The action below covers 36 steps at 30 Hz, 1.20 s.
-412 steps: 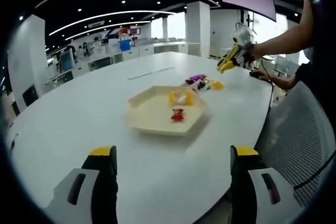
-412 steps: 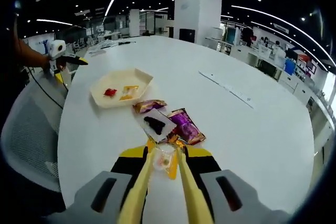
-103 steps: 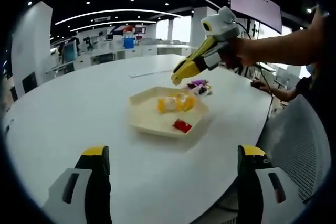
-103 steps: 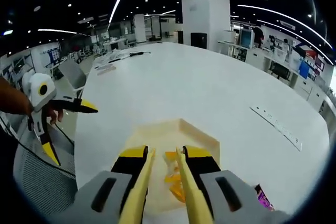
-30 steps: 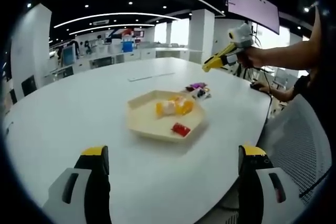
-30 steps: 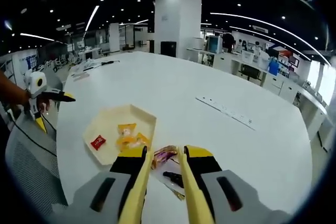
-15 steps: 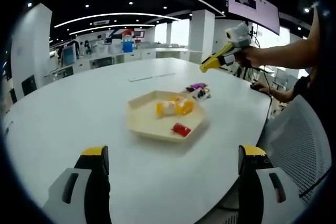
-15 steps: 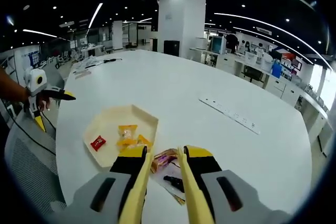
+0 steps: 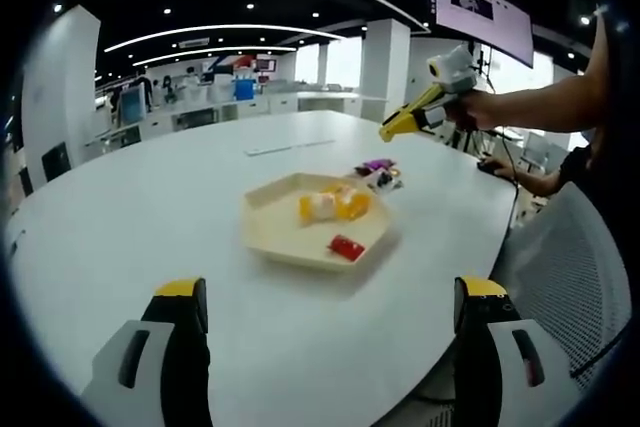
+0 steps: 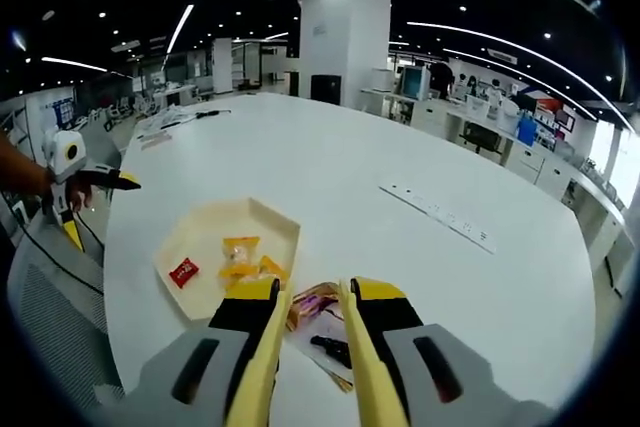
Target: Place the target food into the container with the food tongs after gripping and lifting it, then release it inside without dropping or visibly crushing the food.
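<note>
A cream hexagonal tray (image 9: 270,232) (image 10: 205,239) sits on the white table, holding yellow wrapped snacks (image 9: 335,205) (image 10: 245,259) and a red packet (image 9: 346,245) (image 10: 184,272). Loose snack packets (image 9: 378,172) (image 10: 318,305) lie just beyond it. My right gripper (image 10: 312,292) carries yellow food tongs, slightly apart and holding nothing, and hovers above those loose packets. In the left gripper view the right gripper (image 9: 405,125) is held up in the air beyond the packets. My left gripper (image 9: 330,292) stands wide open near the table edge, well short of the tray, and appears at the left (image 10: 100,209).
A long white power strip (image 10: 440,215) (image 9: 290,142) lies farther out on the table. A grey mesh chair (image 9: 580,277) (image 10: 50,317) stands at the table edge by the person's arm (image 9: 545,102). Wide bare tabletop surrounds the tray.
The tongs gripped a clear-wrapped snack 13.7 s ago; that snack now lies in the tray. The right gripper has drawn back from over the tray to above the loose packets. Over the last second it barely drifted.
</note>
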Motion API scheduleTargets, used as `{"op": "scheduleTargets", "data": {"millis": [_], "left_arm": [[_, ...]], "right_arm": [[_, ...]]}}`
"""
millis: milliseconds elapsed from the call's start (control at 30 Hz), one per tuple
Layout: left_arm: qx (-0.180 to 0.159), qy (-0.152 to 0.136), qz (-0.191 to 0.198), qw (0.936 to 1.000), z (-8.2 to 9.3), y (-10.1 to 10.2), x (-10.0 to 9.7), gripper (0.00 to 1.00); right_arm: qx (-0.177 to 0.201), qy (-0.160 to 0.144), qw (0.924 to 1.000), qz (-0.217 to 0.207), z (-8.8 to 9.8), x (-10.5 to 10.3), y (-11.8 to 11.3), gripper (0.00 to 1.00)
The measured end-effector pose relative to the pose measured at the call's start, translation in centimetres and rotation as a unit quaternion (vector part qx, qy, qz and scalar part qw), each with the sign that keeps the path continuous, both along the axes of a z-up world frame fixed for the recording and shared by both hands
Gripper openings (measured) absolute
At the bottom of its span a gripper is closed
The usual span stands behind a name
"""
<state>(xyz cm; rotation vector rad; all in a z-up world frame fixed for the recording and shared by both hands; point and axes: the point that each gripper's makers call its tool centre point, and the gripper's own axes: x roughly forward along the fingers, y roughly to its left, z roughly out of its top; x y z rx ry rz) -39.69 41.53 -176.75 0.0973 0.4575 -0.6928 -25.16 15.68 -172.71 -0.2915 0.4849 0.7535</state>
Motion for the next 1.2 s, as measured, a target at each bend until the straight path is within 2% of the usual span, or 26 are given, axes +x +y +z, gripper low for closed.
{"op": "scheduleTargets", "data": {"millis": [733, 1200], "left_arm": [[-0.003, 0.001, 0.006, 1.0, 0.0, 0.1, 0.1, 0.99], [-0.008, 0.002, 0.01, 0.9999, 0.1, 0.2, 0.2, 0.99]], "right_arm": [[0.002, 0.006, 1.0, 0.004, -0.9, 0.6, 1.4, 0.28], [-0.007, 0.035, 0.9991, -0.021, -3.9, 2.6, 2.4, 0.28]]}}
